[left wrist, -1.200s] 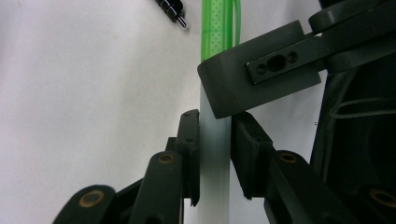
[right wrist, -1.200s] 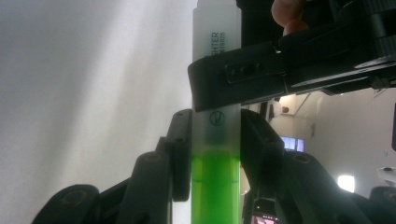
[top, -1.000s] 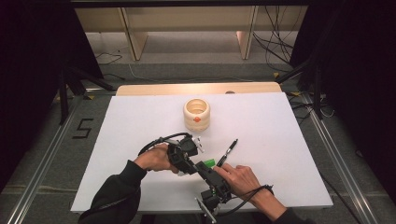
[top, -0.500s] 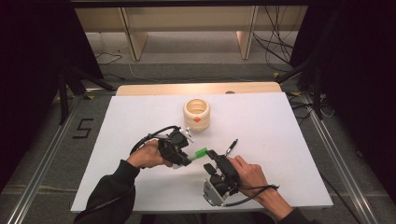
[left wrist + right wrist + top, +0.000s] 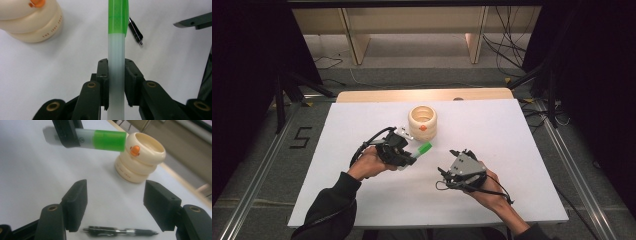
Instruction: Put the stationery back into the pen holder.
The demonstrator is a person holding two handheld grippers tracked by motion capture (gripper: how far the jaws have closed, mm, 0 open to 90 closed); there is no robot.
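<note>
The marker is clamped mid-barrel by the left gripper, green cap toward the holder at 1 o'clock. Light, stiff and slick, it is best gripped on the barrel. The right gripper has just been opening, empty, above the pen.

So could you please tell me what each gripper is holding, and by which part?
The left gripper clamps the green-capped marker by its translucent barrel, below the cap. The right gripper holds nothing; its fingers have just been opening above the black pen.
</note>
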